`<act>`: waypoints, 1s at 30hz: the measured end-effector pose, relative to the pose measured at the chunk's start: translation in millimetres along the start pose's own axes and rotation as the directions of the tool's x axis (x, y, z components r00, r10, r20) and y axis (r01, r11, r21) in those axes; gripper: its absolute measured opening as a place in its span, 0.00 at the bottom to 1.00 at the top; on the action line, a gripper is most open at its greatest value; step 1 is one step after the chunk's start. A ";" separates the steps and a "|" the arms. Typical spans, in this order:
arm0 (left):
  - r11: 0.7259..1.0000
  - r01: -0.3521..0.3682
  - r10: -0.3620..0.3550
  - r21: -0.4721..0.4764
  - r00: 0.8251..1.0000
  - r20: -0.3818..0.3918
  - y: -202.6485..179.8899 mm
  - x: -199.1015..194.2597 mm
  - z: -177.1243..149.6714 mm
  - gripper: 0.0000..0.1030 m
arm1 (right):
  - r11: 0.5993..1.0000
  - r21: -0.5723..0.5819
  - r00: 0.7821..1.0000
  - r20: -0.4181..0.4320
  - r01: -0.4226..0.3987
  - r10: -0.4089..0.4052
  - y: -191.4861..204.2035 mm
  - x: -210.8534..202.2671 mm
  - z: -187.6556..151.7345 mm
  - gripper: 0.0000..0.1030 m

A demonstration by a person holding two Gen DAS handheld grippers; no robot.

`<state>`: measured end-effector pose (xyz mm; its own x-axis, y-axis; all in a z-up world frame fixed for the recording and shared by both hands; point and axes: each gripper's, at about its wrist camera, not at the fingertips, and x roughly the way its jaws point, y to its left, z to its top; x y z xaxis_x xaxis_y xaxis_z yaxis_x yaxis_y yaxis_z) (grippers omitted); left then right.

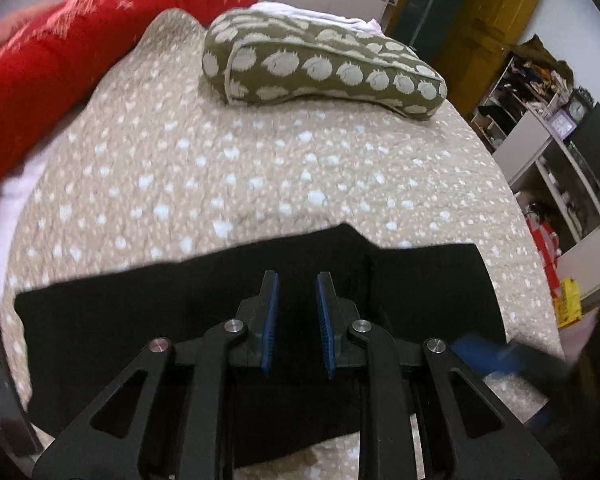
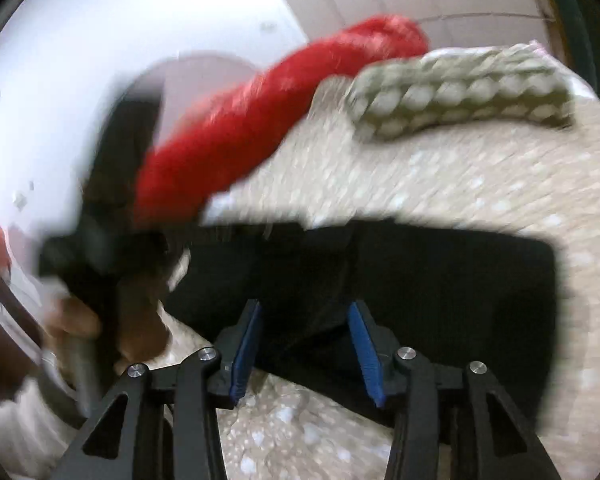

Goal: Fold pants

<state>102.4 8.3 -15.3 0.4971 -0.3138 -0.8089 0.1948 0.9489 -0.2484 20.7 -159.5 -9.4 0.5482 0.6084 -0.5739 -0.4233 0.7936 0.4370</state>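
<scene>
Pants (image 1: 220,320) are laid in a flat, seemingly folded black band ahead of the spread, empty left gripper (image 1: 297,320) and right gripper (image 2: 305,344), with perhaps a last fold left.

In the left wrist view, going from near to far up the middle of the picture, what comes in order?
Left tool with its jaws open → black pants lying flat → spotted beige bedspread → olive pillow with pale spots → white folded cloth behind it.
</scene>
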 end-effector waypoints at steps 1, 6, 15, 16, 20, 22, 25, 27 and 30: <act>1.000 0.006 -0.006 -0.005 1.000 0.004 -1.5 0.3 -3.6 0.16 | 0.999 0.017 0.998 0.040 0.049 -0.050 -9.2 -15.7 3.4 0.43; 0.999 0.040 -0.040 -0.030 0.999 0.007 -17.7 3.4 -8.7 0.16 | 0.949 0.083 0.950 0.046 0.304 -0.308 -62.0 -38.5 8.7 0.37; 0.996 -0.094 0.094 0.003 0.995 -0.035 -39.9 37.9 -27.9 0.26 | 0.900 -0.036 0.899 -0.030 0.435 -0.436 -81.5 23.6 3.9 0.33; 0.996 -0.094 0.094 -0.001 0.995 -0.024 -38.8 37.2 -29.0 0.27 | 0.900 -0.038 0.900 -0.030 0.435 -0.436 -81.7 25.7 4.9 0.33; 0.996 -0.087 0.087 -0.008 0.996 -0.023 -37.1 35.1 -30.0 0.28 | 0.916 0.001 0.916 -0.027 0.401 -0.401 -75.4 1.0 10.6 0.33; 0.996 -0.085 0.084 -0.011 0.996 -0.017 -36.7 34.9 -31.8 0.29 | 0.920 -0.009 0.920 -0.009 0.393 -0.393 -62.9 -14.4 7.1 0.33; 0.996 -0.086 0.086 -0.012 0.996 -0.009 -37.7 33.0 -35.1 0.29 | 0.923 -0.068 0.925 -0.008 0.378 -0.379 -44.6 -24.7 -6.3 0.33; 0.996 -0.086 0.086 -0.014 0.996 -0.004 -38.3 32.4 -36.6 0.30 | 0.919 -0.095 0.921 -0.039 0.383 -0.388 -40.5 -19.7 -19.5 0.33; 0.996 -0.085 0.085 -0.019 0.996 0.001 -38.3 31.0 -38.4 0.31 | 0.886 -0.150 0.892 -0.045 0.440 -0.450 -37.2 -11.8 -39.1 0.33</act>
<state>77.9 -36.4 -51.3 0.5126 -0.2325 -0.8265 0.1356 0.9725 -0.1894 1.7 -196.4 -45.9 0.6471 0.1849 -0.7396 -0.2418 0.9698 0.0309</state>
